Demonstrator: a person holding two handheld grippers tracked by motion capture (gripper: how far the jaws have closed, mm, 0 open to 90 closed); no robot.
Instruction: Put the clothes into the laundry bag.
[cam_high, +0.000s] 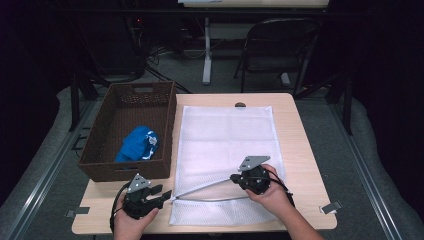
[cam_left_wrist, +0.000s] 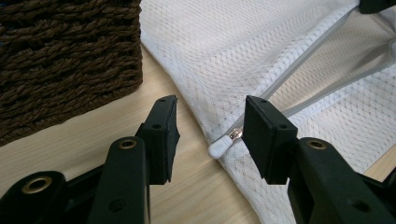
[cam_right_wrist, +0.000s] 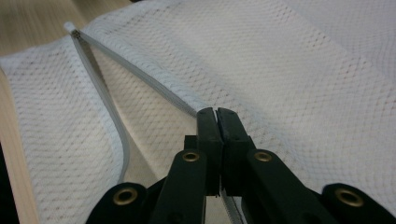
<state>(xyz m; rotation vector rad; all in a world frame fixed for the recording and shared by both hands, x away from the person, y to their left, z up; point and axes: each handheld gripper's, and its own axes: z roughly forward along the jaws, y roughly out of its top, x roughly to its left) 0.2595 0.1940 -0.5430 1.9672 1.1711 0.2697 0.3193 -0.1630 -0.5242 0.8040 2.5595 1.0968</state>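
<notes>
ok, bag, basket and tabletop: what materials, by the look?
Bag: white mesh fabric, likely synthetic; open net weave, zipper along its mouth.
Basket: dark brown woven fibre or twisted cord; rope-like strands show.
Tabletop: pale wood or wood-look laminate, matte; faint grain.

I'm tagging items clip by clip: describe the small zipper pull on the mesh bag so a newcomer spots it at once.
Start at the white mesh laundry bag on the wooden table, right of the brown woven basket. Go to its near left corner, where the open zipper runs end. The zipper pull is a small white rounded tab on a metal slider.
</notes>
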